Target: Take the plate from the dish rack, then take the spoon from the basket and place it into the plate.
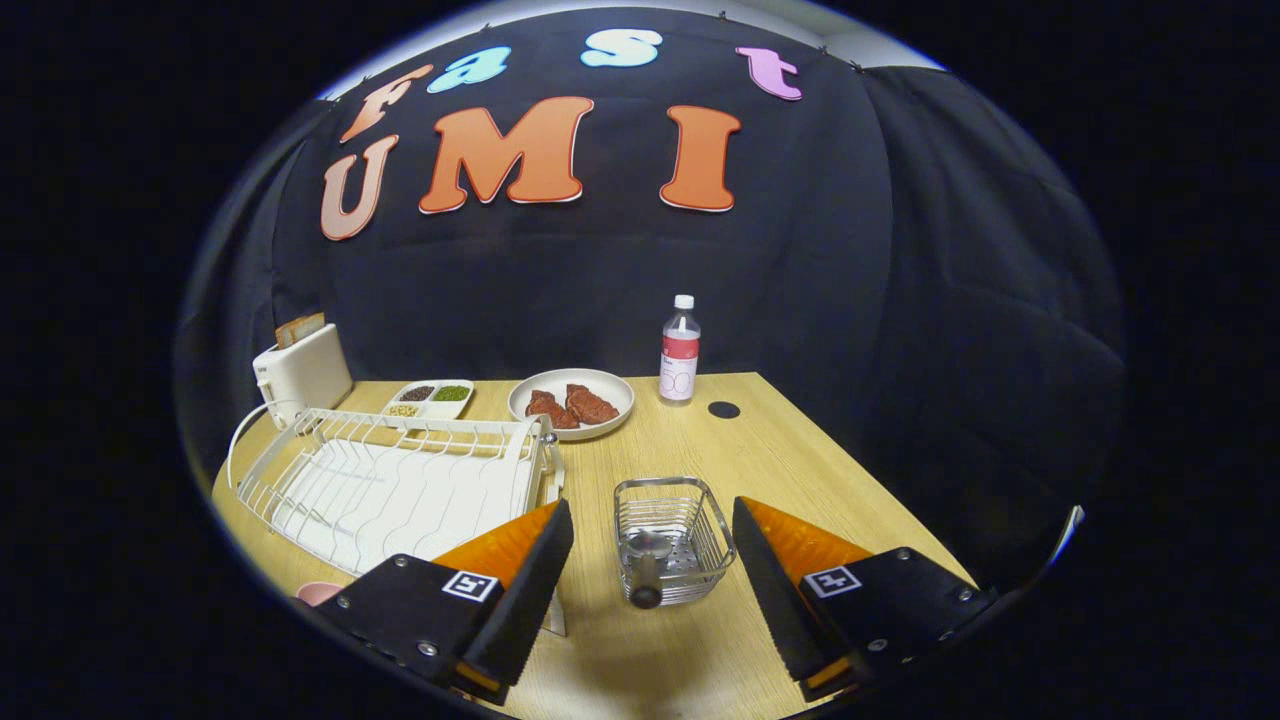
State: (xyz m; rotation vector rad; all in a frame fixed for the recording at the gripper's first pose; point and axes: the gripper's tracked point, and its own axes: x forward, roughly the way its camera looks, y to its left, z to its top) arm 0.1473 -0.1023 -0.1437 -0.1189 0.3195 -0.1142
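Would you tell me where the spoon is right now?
The spoon stands in the wire basket on the table, between the open gripper's fingers, right of the dish rack.

No text can be read. The bottle (pixel 680 350) near the tabletop's (pixel 800 450) far edge wears a red-and-white label too small to make out. Each gripper (pixel 650 580) finger (pixel 470 585) bears a square black-and-white marker, no words.

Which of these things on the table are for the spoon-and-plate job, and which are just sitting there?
For the job:
dish rack
basket
spoon in the basket, between the open fingers
gripper

Just sitting there:
toaster
bottle
plate of meat
seed tray
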